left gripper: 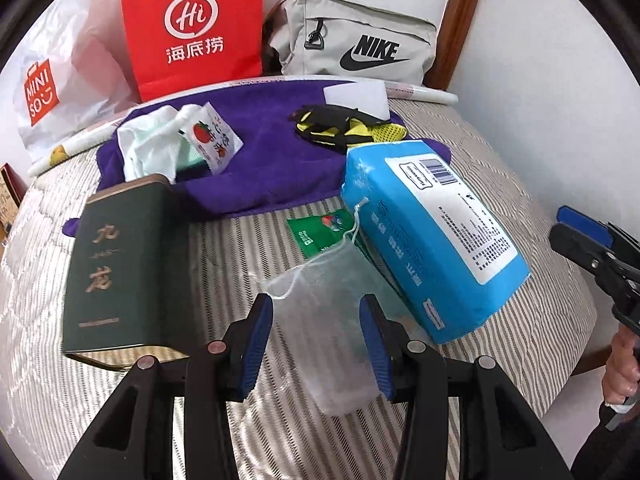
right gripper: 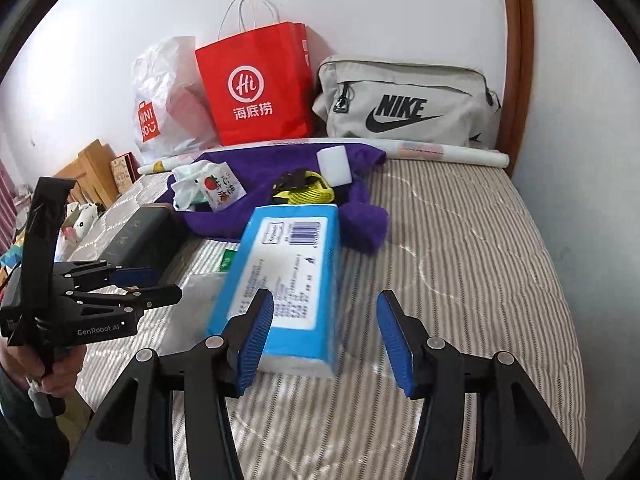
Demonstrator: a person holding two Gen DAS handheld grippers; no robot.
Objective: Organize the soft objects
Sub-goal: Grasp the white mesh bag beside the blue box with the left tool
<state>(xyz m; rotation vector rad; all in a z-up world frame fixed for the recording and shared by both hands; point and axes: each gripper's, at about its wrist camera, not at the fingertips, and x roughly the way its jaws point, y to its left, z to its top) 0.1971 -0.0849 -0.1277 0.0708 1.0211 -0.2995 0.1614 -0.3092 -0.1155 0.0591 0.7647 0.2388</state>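
Observation:
A blue tissue pack [left gripper: 436,236] lies on the striped bed, also in the right wrist view [right gripper: 288,280]. A clear mesh drawstring pouch [left gripper: 324,320] lies beside it, between the open jaws of my left gripper [left gripper: 316,344]. My right gripper [right gripper: 324,336] is open, its left finger beside the tissue pack's near end. A purple towel [left gripper: 264,152] further back carries a white cloth [left gripper: 148,148], a tomato-print packet [left gripper: 214,140], yellow-black gloves [left gripper: 344,126] and a white sponge block [left gripper: 360,98]. A green packet [left gripper: 316,232] lies under the pack's edge.
A dark green tin box [left gripper: 120,264] lies left of the pouch. At the wall stand a Miniso plastic bag [right gripper: 160,116], a red paper bag [right gripper: 252,92] and a grey Nike bag [right gripper: 404,104]. A rolled paper tube [right gripper: 440,152] lies behind the towel.

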